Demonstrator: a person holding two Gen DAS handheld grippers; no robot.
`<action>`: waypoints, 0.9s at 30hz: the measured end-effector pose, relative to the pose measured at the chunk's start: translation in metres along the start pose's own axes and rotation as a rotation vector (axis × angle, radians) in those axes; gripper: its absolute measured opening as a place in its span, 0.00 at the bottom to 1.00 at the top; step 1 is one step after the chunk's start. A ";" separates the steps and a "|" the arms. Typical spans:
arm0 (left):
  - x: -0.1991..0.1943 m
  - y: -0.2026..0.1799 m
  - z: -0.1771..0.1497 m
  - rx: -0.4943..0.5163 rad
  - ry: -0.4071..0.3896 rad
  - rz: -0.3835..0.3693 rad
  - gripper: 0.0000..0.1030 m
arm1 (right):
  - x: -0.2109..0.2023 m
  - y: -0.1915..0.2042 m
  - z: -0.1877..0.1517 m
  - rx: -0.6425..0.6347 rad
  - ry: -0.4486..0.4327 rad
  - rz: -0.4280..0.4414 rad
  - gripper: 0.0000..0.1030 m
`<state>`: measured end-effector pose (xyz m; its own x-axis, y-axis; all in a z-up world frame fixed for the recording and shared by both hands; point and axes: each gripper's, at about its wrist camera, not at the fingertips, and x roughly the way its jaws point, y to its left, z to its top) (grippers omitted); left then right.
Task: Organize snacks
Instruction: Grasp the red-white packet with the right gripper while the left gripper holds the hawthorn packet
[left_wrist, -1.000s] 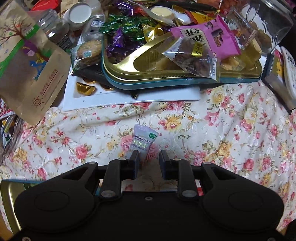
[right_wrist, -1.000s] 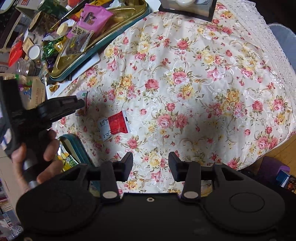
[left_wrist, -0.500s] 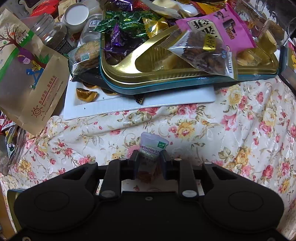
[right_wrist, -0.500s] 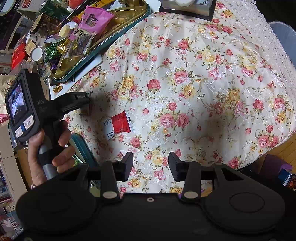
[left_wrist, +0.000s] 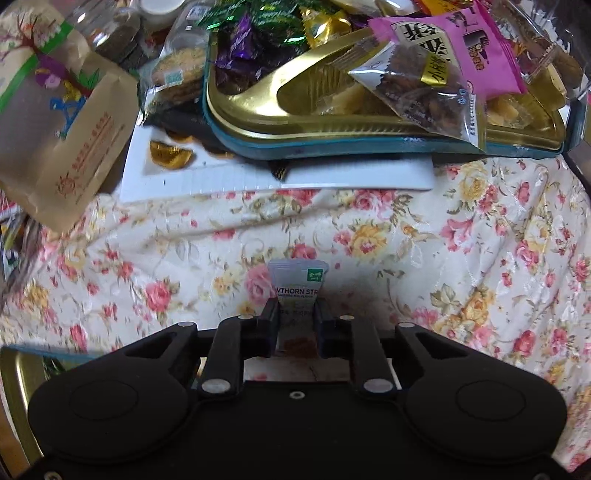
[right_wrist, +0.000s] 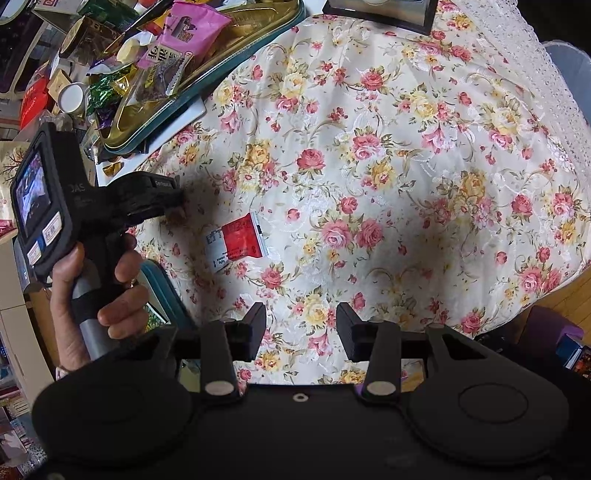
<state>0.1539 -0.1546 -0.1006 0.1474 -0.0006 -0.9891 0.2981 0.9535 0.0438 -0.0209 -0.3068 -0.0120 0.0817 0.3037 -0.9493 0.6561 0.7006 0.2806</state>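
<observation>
My left gripper (left_wrist: 295, 310) is shut on a small pale hawthorn strip packet (left_wrist: 298, 281) and holds it over the floral tablecloth. A gold snack tray (left_wrist: 332, 110) with a teal rim sits ahead, piled with wrapped candies and a pink packet (left_wrist: 458, 44). In the right wrist view the left gripper (right_wrist: 173, 199) shows at the left, held by a hand. A red and white snack packet (right_wrist: 238, 240) lies flat on the cloth beside it. My right gripper (right_wrist: 301, 325) is open and empty above the cloth, nearer than the red packet.
A brown paper bag (left_wrist: 55, 122) and jars stand at the far left. A white board (left_wrist: 332, 179) lies under the tray. Another teal-rimmed tin (right_wrist: 166, 288) sits by the table's near left edge. The table edge with lace trim (right_wrist: 546, 74) runs along the right.
My left gripper closed on the hawthorn packet and moved forward toward the tray with it. The right gripper has stayed still and open.
</observation>
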 end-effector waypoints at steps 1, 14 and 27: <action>-0.004 0.001 -0.002 -0.017 0.010 -0.014 0.25 | 0.000 0.000 0.001 0.004 0.001 0.002 0.44; -0.117 0.019 -0.058 0.017 -0.016 -0.069 0.26 | 0.023 0.017 0.009 0.029 -0.034 -0.011 0.43; -0.139 0.089 -0.067 -0.111 -0.041 -0.152 0.25 | 0.086 0.065 0.030 0.046 -0.182 -0.162 0.41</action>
<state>0.0969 -0.0492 0.0314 0.1471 -0.1575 -0.9765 0.2143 0.9689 -0.1240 0.0518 -0.2544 -0.0801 0.1042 0.0655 -0.9924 0.7046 0.6994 0.1201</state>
